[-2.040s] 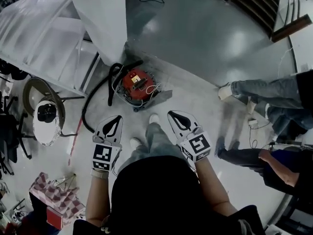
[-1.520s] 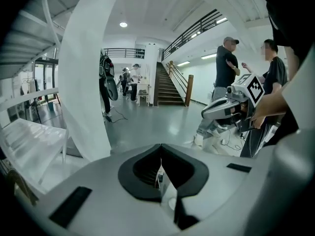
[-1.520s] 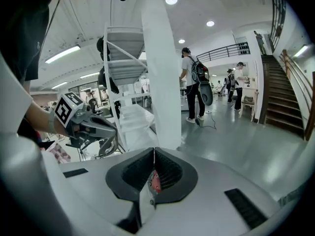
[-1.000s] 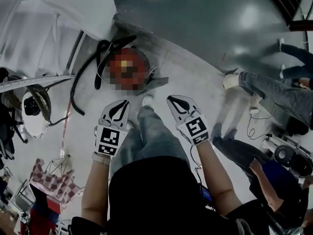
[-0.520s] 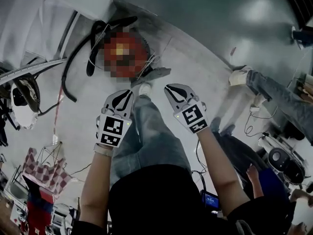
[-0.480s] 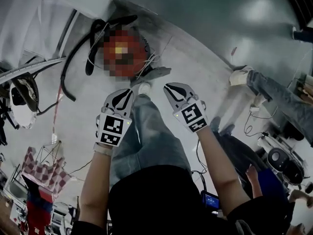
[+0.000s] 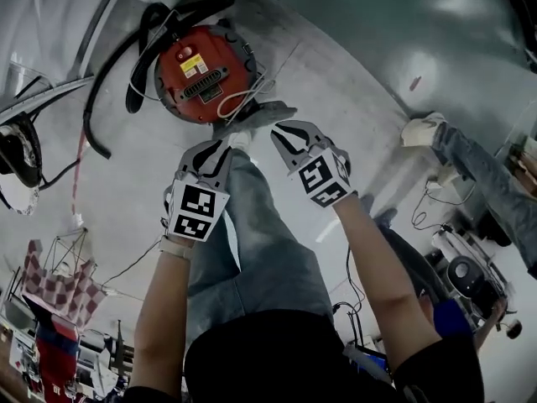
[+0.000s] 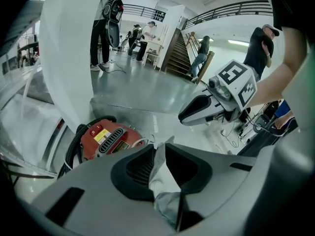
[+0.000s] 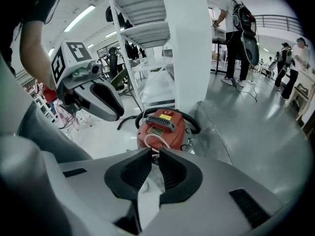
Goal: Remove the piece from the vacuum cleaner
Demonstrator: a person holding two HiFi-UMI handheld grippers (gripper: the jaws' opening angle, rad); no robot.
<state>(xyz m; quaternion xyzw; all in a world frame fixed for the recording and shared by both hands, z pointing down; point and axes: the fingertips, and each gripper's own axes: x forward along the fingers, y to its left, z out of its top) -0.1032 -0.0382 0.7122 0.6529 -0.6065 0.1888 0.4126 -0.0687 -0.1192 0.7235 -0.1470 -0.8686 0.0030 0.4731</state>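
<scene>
A red round vacuum cleaner (image 7: 201, 70) is seen from above on a pale grey floor (image 7: 126, 200), at about 11 o'clock in the head view. A black hose (image 7: 105, 99) curls from its top edge round to its 9 o'clock side, and a white cord (image 7: 243, 99) is looped at its 4 o'clock edge. A black grille and a yellow label are carried on its red lid.

Both grippers are held out just short of the vacuum cleaner, at its 5 o'clock side, and neither is touching it. The left gripper (image 7: 225, 143) is seen with its jaws drawn together and nothing between them; only a thin slit is left in its own view. The right gripper (image 7: 279, 129), just beside it at 3 o'clock, is likewise closed and empty. The person's jeans-clad leg (image 7: 260, 242) and white shoe (image 7: 241, 138) are seen between and below the two grippers.

Another person's leg (image 7: 478, 162) is seen at 3 o'clock, and a red checked cloth (image 7: 50, 288) at 8 o'clock.
</scene>
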